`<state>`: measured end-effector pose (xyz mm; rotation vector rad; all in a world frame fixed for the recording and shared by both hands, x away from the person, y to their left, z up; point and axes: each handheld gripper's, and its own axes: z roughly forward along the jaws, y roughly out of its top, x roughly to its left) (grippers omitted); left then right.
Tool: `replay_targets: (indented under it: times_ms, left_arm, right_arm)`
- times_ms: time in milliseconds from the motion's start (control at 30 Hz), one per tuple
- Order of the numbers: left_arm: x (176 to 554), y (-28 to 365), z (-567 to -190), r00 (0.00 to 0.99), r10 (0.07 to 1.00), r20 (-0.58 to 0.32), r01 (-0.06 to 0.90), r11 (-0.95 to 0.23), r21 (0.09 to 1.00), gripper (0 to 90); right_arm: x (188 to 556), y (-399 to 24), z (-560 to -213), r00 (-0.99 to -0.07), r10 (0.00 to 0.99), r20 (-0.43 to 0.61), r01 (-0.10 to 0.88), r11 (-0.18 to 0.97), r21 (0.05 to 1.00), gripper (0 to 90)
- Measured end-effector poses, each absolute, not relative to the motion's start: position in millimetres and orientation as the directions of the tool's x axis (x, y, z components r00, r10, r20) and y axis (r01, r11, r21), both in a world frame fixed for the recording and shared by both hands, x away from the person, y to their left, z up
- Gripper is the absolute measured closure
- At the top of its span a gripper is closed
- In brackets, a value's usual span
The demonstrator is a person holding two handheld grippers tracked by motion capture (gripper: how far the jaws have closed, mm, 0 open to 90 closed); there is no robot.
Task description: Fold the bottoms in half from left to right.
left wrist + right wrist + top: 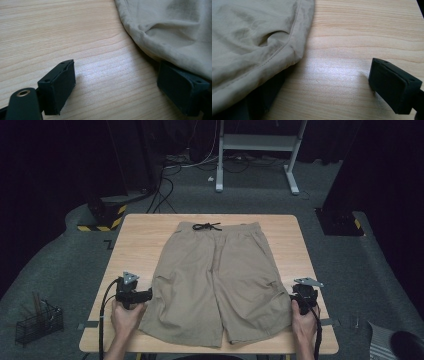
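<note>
While lying flat and unfolded mid-desk [135, 227], shorts [215, 275] awaiting folding, flanked near side edges by released left gripper [145, 296] and right gripper [295, 296], nothing grasped.

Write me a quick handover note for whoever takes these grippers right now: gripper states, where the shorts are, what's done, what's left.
Left gripper: open, at the outer edge of the left leg, one jaw tucked under the cloth.
Right gripper: open, at the outer edge of the right leg, one jaw under the cloth.
Shorts: spread flat on the table, waistband far, hems near.
Done: both grippers in place at the edges.
Left: nothing gripped or folded yet; probably close on both edges.
</note>
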<state>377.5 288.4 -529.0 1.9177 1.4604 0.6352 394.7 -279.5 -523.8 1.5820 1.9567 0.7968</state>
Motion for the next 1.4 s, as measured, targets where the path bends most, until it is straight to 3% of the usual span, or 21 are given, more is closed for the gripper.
replay_targets:
  times_ms: [367,600,1133,1267,1400]
  left_arm:
    - [377,291,-529,0.250,0.968,-0.007,0.652,-0.163,0.740,20.1]
    - [375,297,-527,0.252,0.966,-0.060,0.656,-0.125,0.745,19.9]
    - [373,298,-517,0.269,0.958,-0.093,0.642,-0.106,0.759,21.2]
    - [372,298,-509,0.286,0.952,-0.112,0.622,-0.095,0.777,22.0]
    - [375,294,-506,0.305,0.946,-0.113,0.616,-0.106,0.780,23.1]
  right_arm:
    - [396,-283,-524,-0.186,0.982,-0.012,0.695,0.140,0.705,11.7]
    - [392,-291,-520,-0.155,0.988,-0.027,0.715,0.131,0.687,13.3]
    - [380,-315,-500,-0.123,0.992,0.023,0.654,0.064,0.754,13.2]
    - [376,-318,-494,-0.148,0.986,0.074,0.625,0.036,0.780,13.8]
    - [378,-309,-495,-0.176,0.983,0.059,0.631,0.066,0.773,14.4]
